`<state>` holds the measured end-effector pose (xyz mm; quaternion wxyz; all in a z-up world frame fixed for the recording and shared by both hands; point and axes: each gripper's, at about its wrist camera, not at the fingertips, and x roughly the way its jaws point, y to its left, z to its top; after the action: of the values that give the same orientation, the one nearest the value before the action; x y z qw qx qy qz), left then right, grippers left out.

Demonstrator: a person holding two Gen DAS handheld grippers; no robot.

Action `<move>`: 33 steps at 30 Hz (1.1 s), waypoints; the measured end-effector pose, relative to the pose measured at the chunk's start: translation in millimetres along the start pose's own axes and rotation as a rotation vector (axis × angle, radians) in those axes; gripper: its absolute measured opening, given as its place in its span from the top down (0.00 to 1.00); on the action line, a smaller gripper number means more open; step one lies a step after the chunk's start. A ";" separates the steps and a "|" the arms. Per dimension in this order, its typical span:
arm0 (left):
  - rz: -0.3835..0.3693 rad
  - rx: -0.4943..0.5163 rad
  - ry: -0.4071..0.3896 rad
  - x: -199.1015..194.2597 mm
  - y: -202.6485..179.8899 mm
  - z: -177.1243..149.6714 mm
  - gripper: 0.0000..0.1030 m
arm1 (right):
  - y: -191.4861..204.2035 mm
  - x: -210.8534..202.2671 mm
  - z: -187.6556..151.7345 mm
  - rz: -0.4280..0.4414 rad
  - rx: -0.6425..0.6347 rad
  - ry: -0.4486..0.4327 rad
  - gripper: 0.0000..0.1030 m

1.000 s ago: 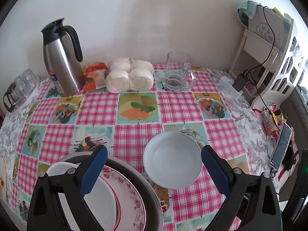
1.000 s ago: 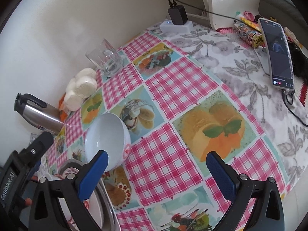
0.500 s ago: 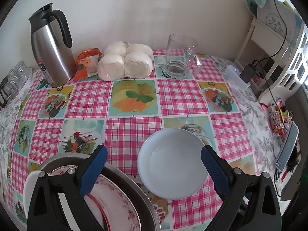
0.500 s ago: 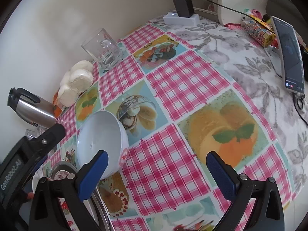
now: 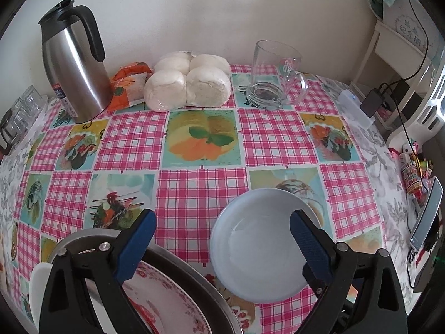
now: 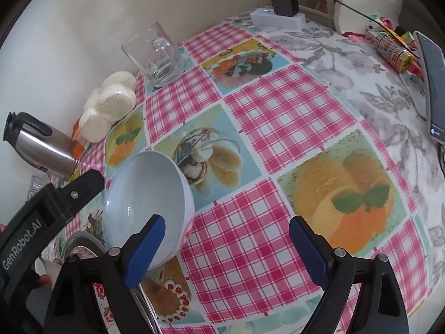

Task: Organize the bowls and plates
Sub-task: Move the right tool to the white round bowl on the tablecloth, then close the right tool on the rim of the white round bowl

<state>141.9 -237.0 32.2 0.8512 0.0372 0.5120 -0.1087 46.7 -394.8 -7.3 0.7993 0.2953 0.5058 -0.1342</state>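
Tablecloth (image 5: 200, 192); floral plate (image 5: 169, 303) left view only.

We get soft, even daylight in both views, shadows faint. Mild glare on the steel kettle (image 5: 73, 64) and glass mug (image 5: 274, 76). Heavy fisheye bending, dark vignette corners; focus mostly sharp.

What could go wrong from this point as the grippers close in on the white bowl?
The bowl lies close beside the metal basin that holds the floral plate; a sideways nudge could knock it against the basin's rim. The left gripper is open with one finger over the bowl's rim, so closing off-centre might tip or slide the smooth bowl. The right gripper, also open, hangs close by, and the two could collide.
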 end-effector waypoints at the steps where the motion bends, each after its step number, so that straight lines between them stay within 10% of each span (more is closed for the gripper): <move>1: 0.001 0.002 0.001 1.2 0.2 0.3 0.09 | 1.8 1.8 0.0 -0.001 -0.005 0.002 0.12; 10: 0.001 0.008 0.019 7.1 1.9 0.2 0.27 | 4.6 17.9 -1.8 0.003 0.012 0.037 0.34; 33: -0.006 0.048 0.040 12.9 -3.8 -2.2 0.35 | 9.5 16.4 -0.3 0.127 0.019 0.013 0.88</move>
<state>144.9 -242.2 20.0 0.8395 0.0583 0.5261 -0.1226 58.7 -385.7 -18.7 0.8002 0.3351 0.4900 -0.0861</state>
